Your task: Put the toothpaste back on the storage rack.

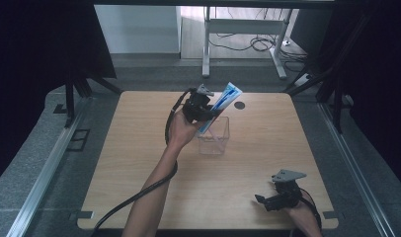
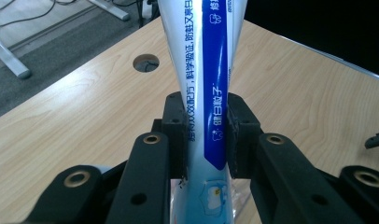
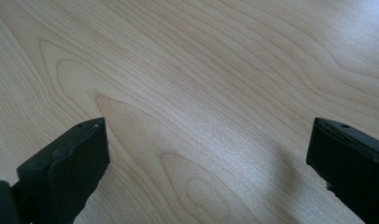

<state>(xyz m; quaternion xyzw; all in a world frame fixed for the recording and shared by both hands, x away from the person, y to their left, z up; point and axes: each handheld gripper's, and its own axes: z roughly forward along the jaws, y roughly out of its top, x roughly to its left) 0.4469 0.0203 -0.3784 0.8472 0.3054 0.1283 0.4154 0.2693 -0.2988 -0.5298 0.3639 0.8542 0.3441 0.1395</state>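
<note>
Gripping a white-and-blue toothpaste tube (image 1: 222, 102) in my left gripper (image 1: 204, 109), I have both pads pressed on its flat sides, as the left gripper view shows, with the printed blue stripe running up between them (image 2: 211, 93). The tube slants from the jaws toward one o'clock, its crimped end highest. Its lower end dips into a small clear plastic box (image 1: 214, 136) that stands open-topped near the middle of the pale wooden table (image 1: 139, 163), right under my left hand (image 1: 181, 129). The box's near wall sits just beside my wrist, at about four o'clock from the grip.

Beyond the tube, at about one o'clock, a round cable hole (image 1: 239, 105) is cut in the tabletop; the left gripper view shows it too (image 2: 146, 62).

My right gripper (image 1: 267, 200) rests low over the table's five o'clock corner, well apart from the box, pointing toward nine o'clock. Its jaws stand wide with nothing between them, bare wood grain showing in the gap (image 3: 206, 140). A black cable (image 1: 139, 195) trails from my left gripper to the near edge.
</note>
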